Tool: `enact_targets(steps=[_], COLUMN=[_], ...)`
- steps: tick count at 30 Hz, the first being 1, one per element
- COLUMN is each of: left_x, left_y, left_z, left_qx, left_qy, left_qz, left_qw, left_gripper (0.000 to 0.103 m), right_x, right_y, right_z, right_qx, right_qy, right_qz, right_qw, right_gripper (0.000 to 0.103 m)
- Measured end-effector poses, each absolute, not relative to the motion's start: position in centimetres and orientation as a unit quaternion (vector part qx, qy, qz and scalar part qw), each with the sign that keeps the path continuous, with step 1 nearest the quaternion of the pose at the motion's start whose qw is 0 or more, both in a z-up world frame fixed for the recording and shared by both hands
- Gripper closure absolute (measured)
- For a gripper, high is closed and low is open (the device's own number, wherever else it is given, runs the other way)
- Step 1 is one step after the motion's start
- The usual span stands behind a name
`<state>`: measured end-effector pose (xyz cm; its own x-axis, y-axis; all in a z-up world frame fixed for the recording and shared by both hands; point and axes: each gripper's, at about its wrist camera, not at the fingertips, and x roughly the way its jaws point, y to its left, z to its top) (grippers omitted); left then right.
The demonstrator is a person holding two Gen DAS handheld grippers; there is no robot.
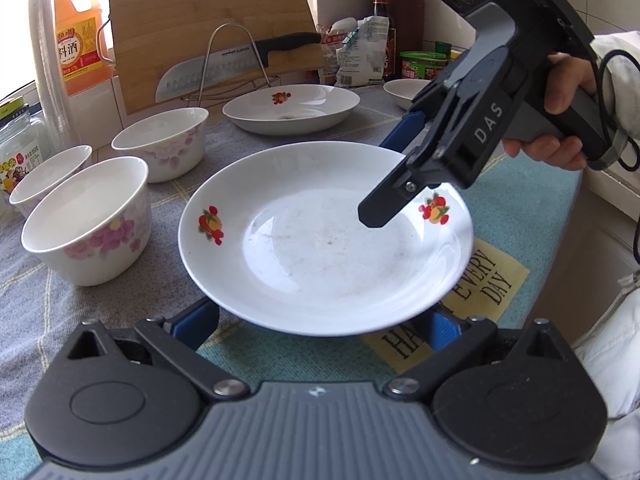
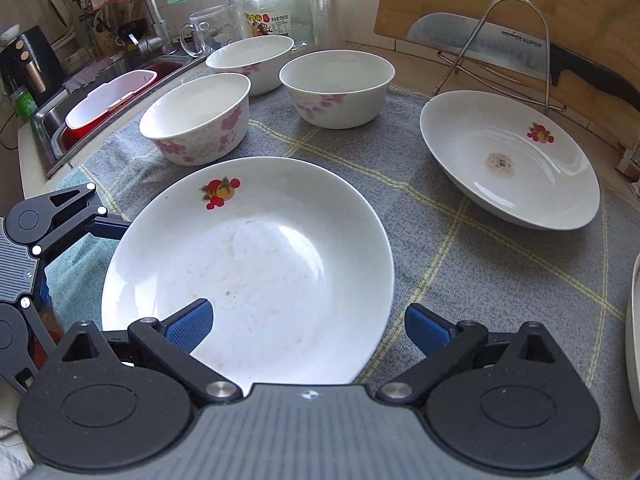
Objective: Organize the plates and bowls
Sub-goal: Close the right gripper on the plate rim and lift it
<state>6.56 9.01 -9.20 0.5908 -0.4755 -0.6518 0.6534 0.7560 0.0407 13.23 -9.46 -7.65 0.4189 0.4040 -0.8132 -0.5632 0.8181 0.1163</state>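
A white plate with fruit prints [image 1: 320,240] [image 2: 248,272] lies on the grey checked cloth in front of me. My left gripper [image 1: 320,326] is open at its near rim, and the rim hides both fingertips; one blue finger [image 2: 110,227] reaches under the plate's edge. My right gripper [image 2: 308,326] [image 1: 382,180] is open and straddles the opposite rim, with one finger over the plate's inside and the other outside it. A second fruit plate [image 1: 292,108] [image 2: 508,160] sits further back. Three floral bowls [image 1: 88,220] [image 1: 160,144] [image 1: 50,176] stand at the left.
A bamboo cutting board [image 1: 208,28], a knife [image 1: 224,68] and a wire rack [image 2: 500,52] stand behind the plates. An orange bottle [image 1: 80,36] and a jar [image 2: 280,12] line the wall. A sink [image 2: 100,96] lies beyond the bowls. Another small bowl [image 1: 404,90] is at the back right.
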Motion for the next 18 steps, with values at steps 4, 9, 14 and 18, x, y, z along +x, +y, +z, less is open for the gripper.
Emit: enact_targets(steps=[4,9,14,18], left_x=[6.7,6.6,6.9,7.0], left_y=[9.0,8.9,9.0,9.0], left_z=[-9.2,-9.1,-9.1,-9.1], left_qx=[0.141,0.145,0.146,0.148], left_qy=[0.319,0.315,0.319,0.318], left_qz=[-0.324,-0.329,-0.334,-0.338], left_qw=[0.879,0.878,0.875,0.873], left_gripper=[0.001,0.001,0.001,0.001], right_x=[14.4,15.8,17.2,17.9], right_y=[-9.5,-9.4,-9.4,-9.3], right_z=[-7.9,-8.1,-8.2,-8.2], right_qx=[-0.078,-0.075,-0.061,-0.057], right_qy=[0.468,0.477,0.492,0.500], right_qz=[0.312,0.321,0.334,0.347], right_qw=[0.823,0.815,0.802,0.792], right_gripper=[0.000,0.000,0.000,0.000])
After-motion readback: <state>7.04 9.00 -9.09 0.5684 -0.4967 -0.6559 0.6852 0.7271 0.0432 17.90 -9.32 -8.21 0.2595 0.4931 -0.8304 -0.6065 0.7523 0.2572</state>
